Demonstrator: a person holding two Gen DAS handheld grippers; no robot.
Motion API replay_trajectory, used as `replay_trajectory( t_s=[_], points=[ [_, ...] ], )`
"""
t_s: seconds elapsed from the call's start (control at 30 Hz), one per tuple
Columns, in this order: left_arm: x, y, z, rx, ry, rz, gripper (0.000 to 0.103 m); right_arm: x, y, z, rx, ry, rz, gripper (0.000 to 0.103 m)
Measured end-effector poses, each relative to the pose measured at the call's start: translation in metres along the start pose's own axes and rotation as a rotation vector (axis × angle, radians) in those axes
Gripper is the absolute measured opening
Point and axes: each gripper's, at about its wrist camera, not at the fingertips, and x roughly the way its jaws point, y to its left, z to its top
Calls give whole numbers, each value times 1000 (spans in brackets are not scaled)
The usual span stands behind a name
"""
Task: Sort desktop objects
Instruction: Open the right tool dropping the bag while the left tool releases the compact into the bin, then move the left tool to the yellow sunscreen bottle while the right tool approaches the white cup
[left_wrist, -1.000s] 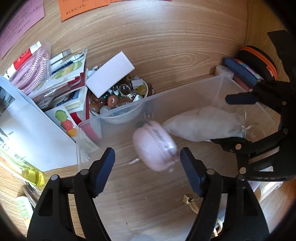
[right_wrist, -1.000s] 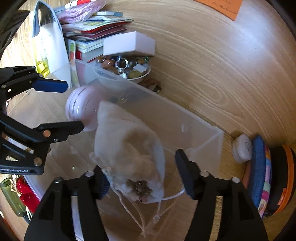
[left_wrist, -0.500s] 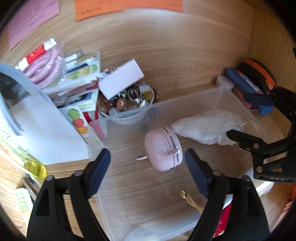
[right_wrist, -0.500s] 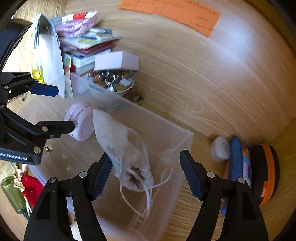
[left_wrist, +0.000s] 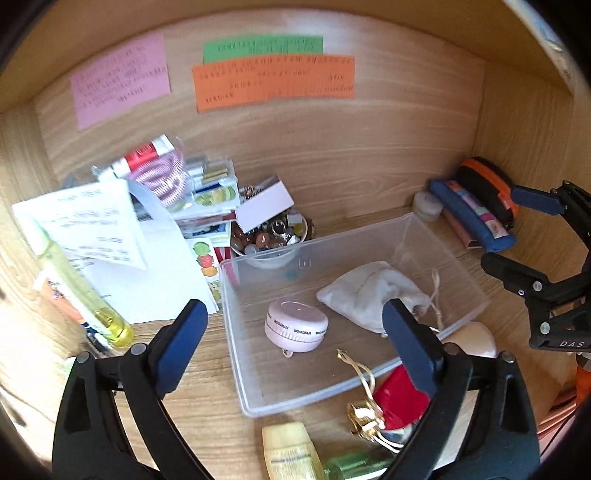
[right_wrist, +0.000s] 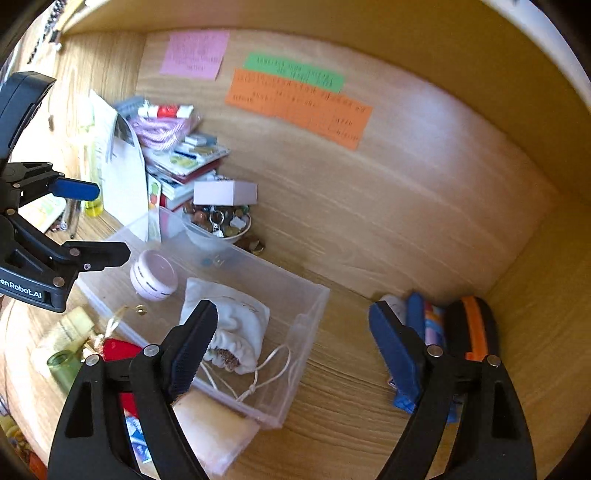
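A clear plastic bin (left_wrist: 236, 332) sits on the wooden desk. Inside it lie a round pink timer (left_wrist: 295, 326) and, to its right, a white drawstring pouch (left_wrist: 369, 295). My left gripper (left_wrist: 291, 308) hangs above and behind the timer. Its jaws are opening and grip nothing. My right gripper (right_wrist: 291, 312) hovers over the bin's right end (right_wrist: 317, 295), above the pouch (right_wrist: 236, 314). Its jaws are also opening, with nothing held. The timer (right_wrist: 153, 275) shows in the right wrist view too. Each gripper appears in the other's view: the right gripper (left_wrist: 506, 229) and the left gripper (right_wrist: 107, 221).
Behind the bin stands a bowl of beads (left_wrist: 269, 236) with a white box (left_wrist: 264, 206) on it. Booklets, a paper sheet and a yellow-green tube (left_wrist: 74, 280) lie at the left. A blue pencil case (left_wrist: 472, 218) and an orange-black case (left_wrist: 487, 184) lean at the right. A red item (left_wrist: 399, 391) and bottles lie in front.
Both grippers have risen and drawn back from the bin with their jaws spreading wider. The timer has settled flat on the bin floor. The pouch now lies loose beside it.
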Motion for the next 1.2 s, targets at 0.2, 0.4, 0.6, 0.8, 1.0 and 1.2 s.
replay_trajectory(
  t_s=[0.2, 0.4, 0.6, 0.8, 1.0, 1.2],
  points=[
    [-32, -8, -9, 15, -44, 22, 97, -36, 1, -7, -2, -46, -15, 86],
    [-58, -9, -27, 14, -74, 36, 99, -63, 6, -18, 4, -83, -20, 87],
    [-68, -8, -53, 5, -62, 50, 100, -80, 8, -36, 50, -103, 4, 96],
    [-61, 1, -81, -31, -9, 29, 100, -82, 13, -63, 100, -80, 34, 96],
    [-47, 12, -108, -72, 50, 0, 100, -72, 23, -86, 124, -36, 44, 96],
    [-16, 28, -133, -120, 159, -22, 100, -58, 34, -105, 140, 14, 55, 96]
  ],
)
